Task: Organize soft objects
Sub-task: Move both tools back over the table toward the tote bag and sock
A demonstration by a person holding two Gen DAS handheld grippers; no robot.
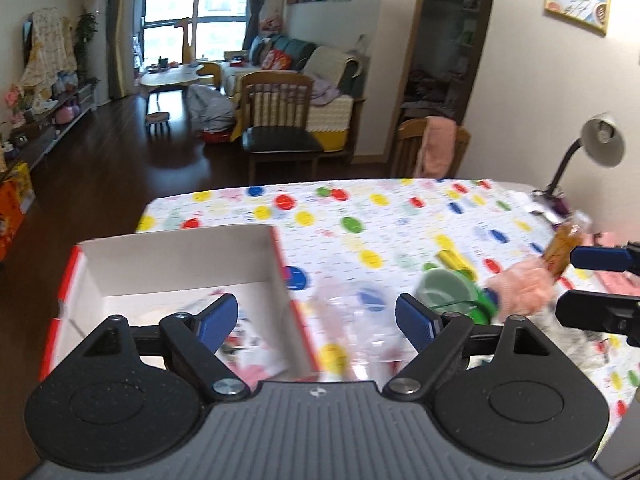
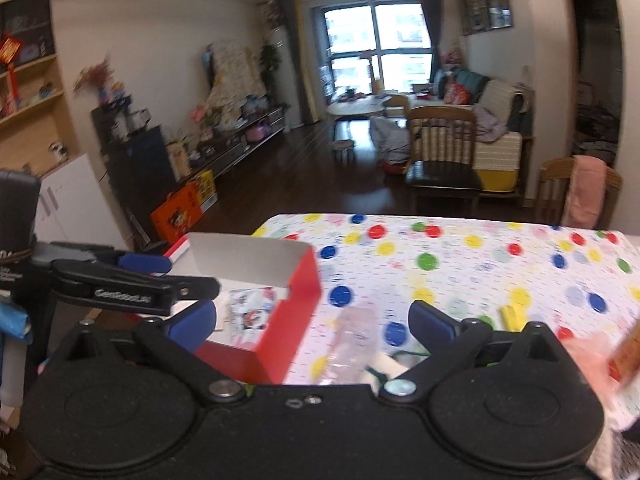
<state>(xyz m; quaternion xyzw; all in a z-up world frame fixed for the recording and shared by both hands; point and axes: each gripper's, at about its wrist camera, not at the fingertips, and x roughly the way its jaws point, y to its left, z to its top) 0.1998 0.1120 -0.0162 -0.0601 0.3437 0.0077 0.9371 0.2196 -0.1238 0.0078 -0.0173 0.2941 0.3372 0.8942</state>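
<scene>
Both sets of blue-padded fingers stand wide with nothing between them: your left gripper hangs over the near corner of the red-and-white cardboard box, and your right gripper sits just to its right, over the spotted tablecloth on the desk. Inside the box you already have at least one printed soft packet lying flat on the bottom, so I judge the sorting started but far from finished. Still out on the desk are a clear, crinkled plastic pouch just beside the box's red wall, a pink fluffy item next to a green round container, an orange snack packet, and a small yellow object; motion blur keeps me from naming these more closely. Your two grippers point forward and somewhat downward toward the desk, side by side and near each other, neither touching anything. From here, the clear pouch looks like the closest candidate for your next pick.
</scene>
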